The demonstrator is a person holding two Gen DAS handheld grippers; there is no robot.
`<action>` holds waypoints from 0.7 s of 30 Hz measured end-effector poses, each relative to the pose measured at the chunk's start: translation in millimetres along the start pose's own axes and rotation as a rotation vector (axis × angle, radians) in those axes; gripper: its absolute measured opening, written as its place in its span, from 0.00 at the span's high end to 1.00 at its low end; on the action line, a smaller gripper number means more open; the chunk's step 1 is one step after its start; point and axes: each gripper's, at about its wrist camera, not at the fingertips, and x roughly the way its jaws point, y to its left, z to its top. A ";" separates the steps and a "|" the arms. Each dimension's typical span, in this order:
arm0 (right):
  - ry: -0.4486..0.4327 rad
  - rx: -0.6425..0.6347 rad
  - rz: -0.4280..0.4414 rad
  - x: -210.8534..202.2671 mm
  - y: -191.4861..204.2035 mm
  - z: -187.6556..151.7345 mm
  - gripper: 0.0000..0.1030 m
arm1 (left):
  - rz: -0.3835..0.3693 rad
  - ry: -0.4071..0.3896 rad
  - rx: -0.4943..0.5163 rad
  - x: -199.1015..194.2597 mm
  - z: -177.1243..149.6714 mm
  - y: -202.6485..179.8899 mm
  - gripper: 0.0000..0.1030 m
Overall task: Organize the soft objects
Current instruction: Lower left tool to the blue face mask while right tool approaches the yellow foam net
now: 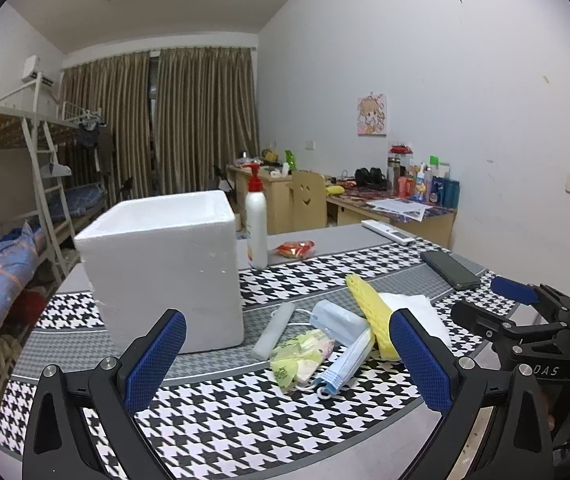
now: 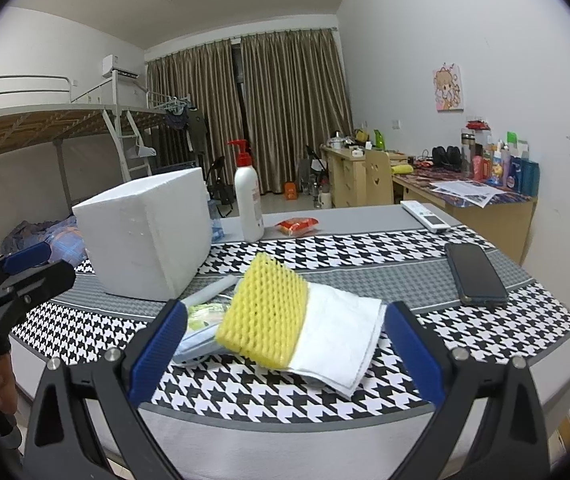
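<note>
Blue-padded jaws of the left gripper (image 1: 287, 354) stand spread wide and empty, low over a houndstooth cloth (image 1: 213, 420). Between and just beyond them lies a heap of soft things: a green-and-pink packet (image 1: 301, 354), a blue mask (image 1: 343, 334), a pale foam strip (image 1: 274, 330), a yellow sponge (image 1: 371, 318) and a white cloth (image 1: 419, 308) under the sponge. To the left of the heap stands a white foam box (image 1: 165, 264), open at the top, probably where the soft things belong.

From the right wrist view, the right gripper (image 2: 285, 346) also has its jaws spread wide and holds nothing; it faces the sponge and white cloth head on. Neither gripper touches the pile.

Farther back are a pump bottle (image 1: 256, 224), a red packet (image 1: 296, 249), a remote (image 1: 391, 232) and a phone (image 1: 449, 269), none of them soft.

Risks, as a judgement: the items overlap, so closing on the sponge could drag the cloth or mask along or scatter them. The light box may slide or tip if bumped. Both grippers aim at one small heap and could collide.
</note>
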 end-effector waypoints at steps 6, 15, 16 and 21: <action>0.017 0.013 -0.006 7.1 -6.4 -1.5 0.02 | -0.035 0.046 0.003 15.6 -2.7 -5.5 0.01; 0.044 0.022 -0.014 16.9 -11.0 -4.4 0.02 | -0.066 0.101 0.016 34.7 -8.8 -10.9 0.01; 0.046 0.023 -0.013 18.0 -11.5 -4.7 0.02 | -0.068 0.107 0.021 36.1 -9.9 -12.0 0.01; 0.060 0.024 -0.013 24.2 -14.3 -6.3 0.02 | -0.102 0.148 0.034 46.2 -14.9 -15.7 0.01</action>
